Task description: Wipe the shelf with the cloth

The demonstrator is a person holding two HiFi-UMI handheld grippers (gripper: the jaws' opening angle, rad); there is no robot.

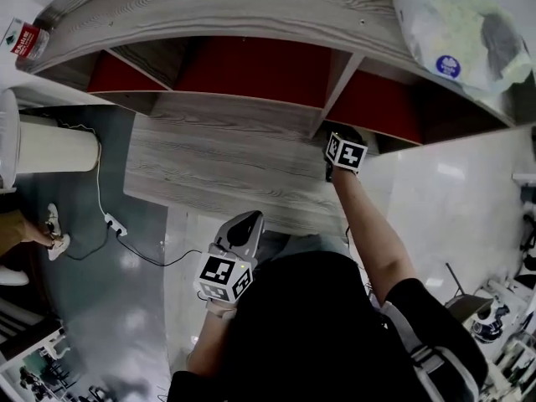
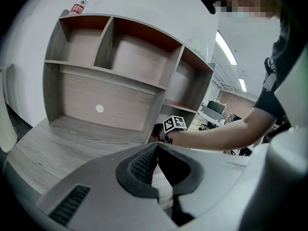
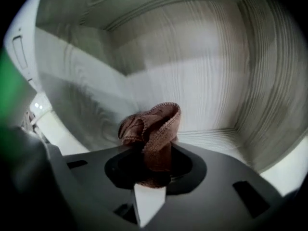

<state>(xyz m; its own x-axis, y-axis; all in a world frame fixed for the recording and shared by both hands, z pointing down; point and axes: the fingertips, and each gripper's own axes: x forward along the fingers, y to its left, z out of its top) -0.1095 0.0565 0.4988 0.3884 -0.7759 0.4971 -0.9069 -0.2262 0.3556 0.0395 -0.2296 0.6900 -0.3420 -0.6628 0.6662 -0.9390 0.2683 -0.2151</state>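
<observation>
Wiping seems under way: the right hand-held gripper (image 3: 154, 154) is clamped on a crumpled brown terry cloth (image 3: 153, 125) inside the two o'clock compartment of the grey wood-grain shelf with red back panels (image 1: 251, 15). The left hand-held gripper (image 2: 156, 150), at seven o'clock, is closed and empty. The next move likely calls for pressing the cloth onto the compartment floor and sweeping.

The lower end of the cloth (image 3: 153, 129) sinks out of sight between the fingers of the right gripper (image 3: 153, 165), and the shelf (image 3: 202, 57) wall left of them is smeared. In the head view those fingers are hidden under a shelf board, beyond the marker cube (image 1: 345, 152). A bag (image 1: 456, 28) above them is cut off by the picture's edge.
</observation>
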